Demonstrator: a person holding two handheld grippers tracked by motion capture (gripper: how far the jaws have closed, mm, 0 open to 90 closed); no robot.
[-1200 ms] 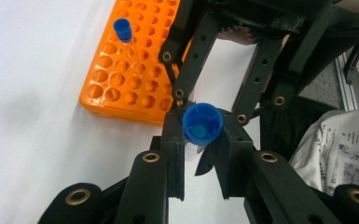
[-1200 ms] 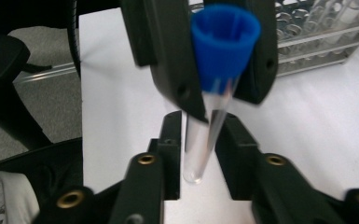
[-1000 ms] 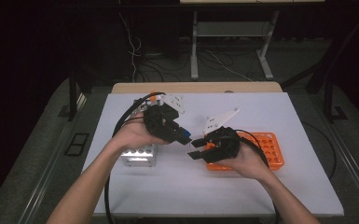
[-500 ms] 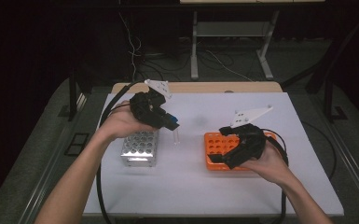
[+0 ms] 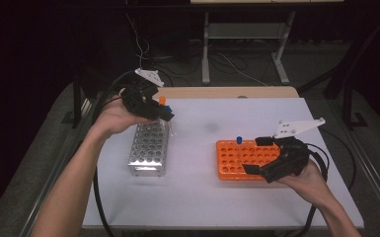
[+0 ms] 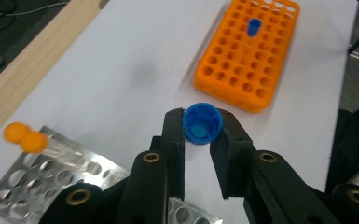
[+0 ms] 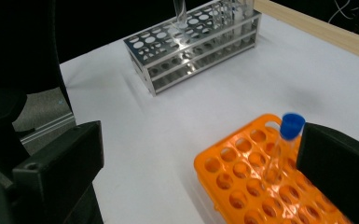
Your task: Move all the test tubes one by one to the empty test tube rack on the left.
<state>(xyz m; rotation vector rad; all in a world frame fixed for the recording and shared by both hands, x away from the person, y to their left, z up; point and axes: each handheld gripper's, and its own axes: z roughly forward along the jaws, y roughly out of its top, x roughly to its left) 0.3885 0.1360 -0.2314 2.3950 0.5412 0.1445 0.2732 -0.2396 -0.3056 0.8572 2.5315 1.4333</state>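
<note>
Blue-capped tube (image 6: 202, 123) clamped between jaws of left hand-held gripper (image 5: 164, 112), held above far end of metal rack (image 5: 149, 147). Half second ago same hand-held gripper sat lower, nearer surface (image 5: 197, 192) middle; now raised, pulled toward far left. Right hand-held gripper (image 5: 256, 157), jaws wide apart, rests at near edge of orange rack (image 5: 237, 163), further right than before. One blue-capped tube (image 7: 283, 145) stands in orange rack. Orange caps (image 6: 27, 136) over metal rack blurred; held tube's body hidden behind jaws.
</note>
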